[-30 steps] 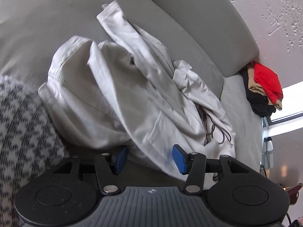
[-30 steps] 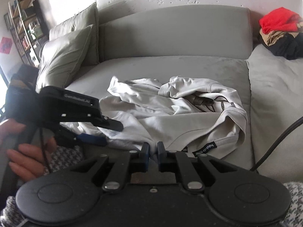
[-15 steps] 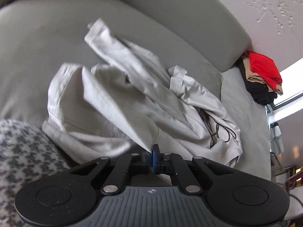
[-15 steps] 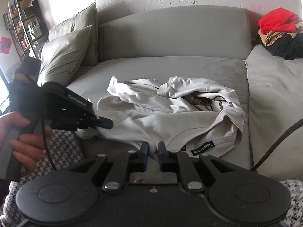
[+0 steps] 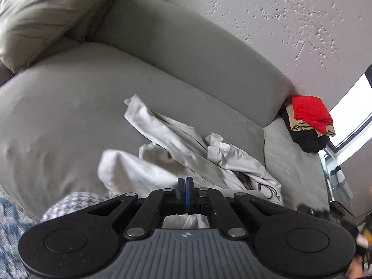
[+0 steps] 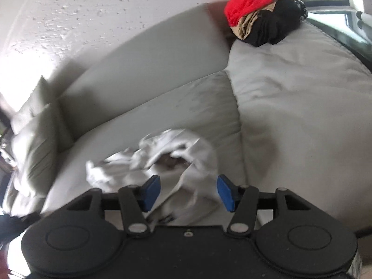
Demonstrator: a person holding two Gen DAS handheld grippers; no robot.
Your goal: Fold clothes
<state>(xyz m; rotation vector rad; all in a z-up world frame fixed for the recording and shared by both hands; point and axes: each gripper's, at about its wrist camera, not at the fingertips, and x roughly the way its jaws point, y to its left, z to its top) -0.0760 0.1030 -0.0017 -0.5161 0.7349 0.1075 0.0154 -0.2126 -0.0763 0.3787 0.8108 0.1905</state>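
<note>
Crumpled off-white cotton garment (image 5: 176, 160) on grey sofa (image 5: 69, 121), long axis indistinct, right view blurred; left gripper (image 5: 185, 191) jaws clamped on its hem, right gripper (image 6: 187, 191) jaws opening, fabric loose between

Left wrist view: mounted behind the left gripper (image 5: 185, 194), angled down across the grey sofa (image 5: 69, 121), close above the white garment (image 5: 176, 153). Right wrist view: same downward angle, equally close. Shared by both: garment, sofa back, clothes pile (image 6: 258, 16) at 2 o'clock.
</note>
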